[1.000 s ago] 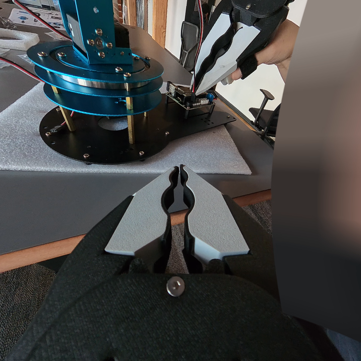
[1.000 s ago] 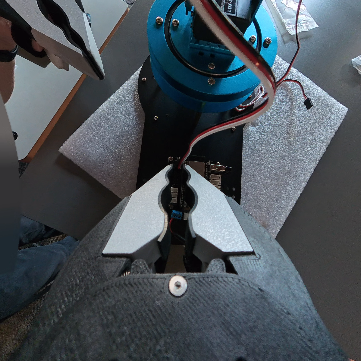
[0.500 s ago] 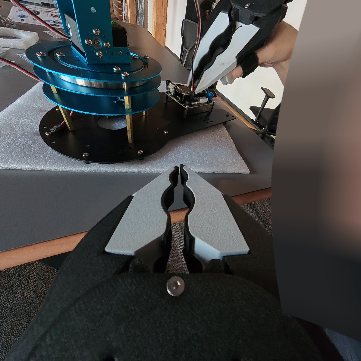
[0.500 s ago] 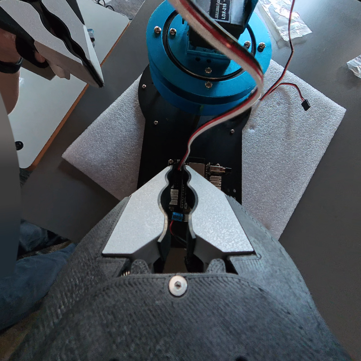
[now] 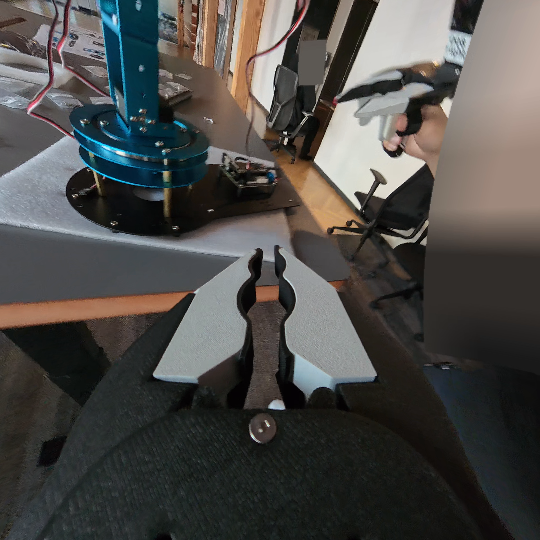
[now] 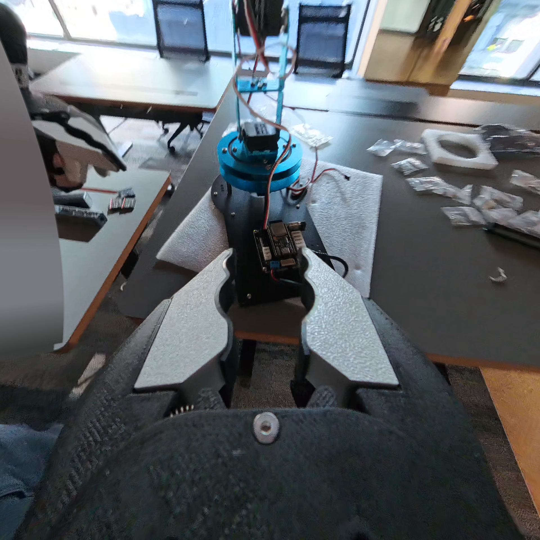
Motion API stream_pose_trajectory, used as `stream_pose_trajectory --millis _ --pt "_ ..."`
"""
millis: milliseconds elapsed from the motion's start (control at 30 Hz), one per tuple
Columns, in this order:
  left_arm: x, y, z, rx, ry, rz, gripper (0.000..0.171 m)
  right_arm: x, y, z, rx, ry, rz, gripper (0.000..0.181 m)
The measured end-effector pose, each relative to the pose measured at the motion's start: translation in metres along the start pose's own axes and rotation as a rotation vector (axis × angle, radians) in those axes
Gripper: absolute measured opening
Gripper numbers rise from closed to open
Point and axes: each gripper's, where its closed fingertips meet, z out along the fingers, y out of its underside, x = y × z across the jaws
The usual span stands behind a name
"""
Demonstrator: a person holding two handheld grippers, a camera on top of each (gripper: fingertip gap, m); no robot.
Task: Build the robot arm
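A blue metal turntable with an upright arm stands on a black base plate on white foam. A small circuit board sits on the plate's near end, also in the left wrist view. A red, white and black servo wire runs from the board up to the arm. My right gripper is open and empty, off the table's edge, short of the board. It shows blurred in the left wrist view. My left gripper is slightly open and empty by the table's front edge.
Several small plastic bags of parts and a white foam frame lie on the dark table at the right. A second table with black parts stands at the left. Office chairs stand beside the table's corner. Left tips to right tips: about 25 centimetres. The black base plate is about 15 centimetres from my left fingertips and 25 centimetres from my right.
My right gripper opened, let go of the servo wire at the board and pulled back and up away from the table. My left gripper opened a little and shifted.
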Motion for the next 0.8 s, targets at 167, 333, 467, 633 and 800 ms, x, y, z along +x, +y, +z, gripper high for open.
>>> stream_pose_trajectory --millis 167,333,467,633,800 --pt "0.052 -0.012 -0.024 0.024 -0.001 -0.072 0.01 0.008 0.0 -0.102 0.112 0.238 0.11 0.042" --pt "0.094 -0.006 -0.015 0.017 -0.043 -0.129 0.014 0.011 0.006 -0.177 0.154 0.38 0.124 0.042" --pt "0.106 -0.008 0.013 -0.008 -0.147 -0.079 0.018 0.034 0.027 -0.229 0.143 0.445 0.099 0.037" --pt "0.113 -0.05 0.06 0.136 -0.29 -0.027 0.015 0.075 0.082 -0.288 0.144 0.409 0.173 0.034" --pt "0.115 -0.061 0.108 0.174 -0.428 -0.037 0.006 0.113 0.12 -0.327 0.219 0.328 0.224 0.033"
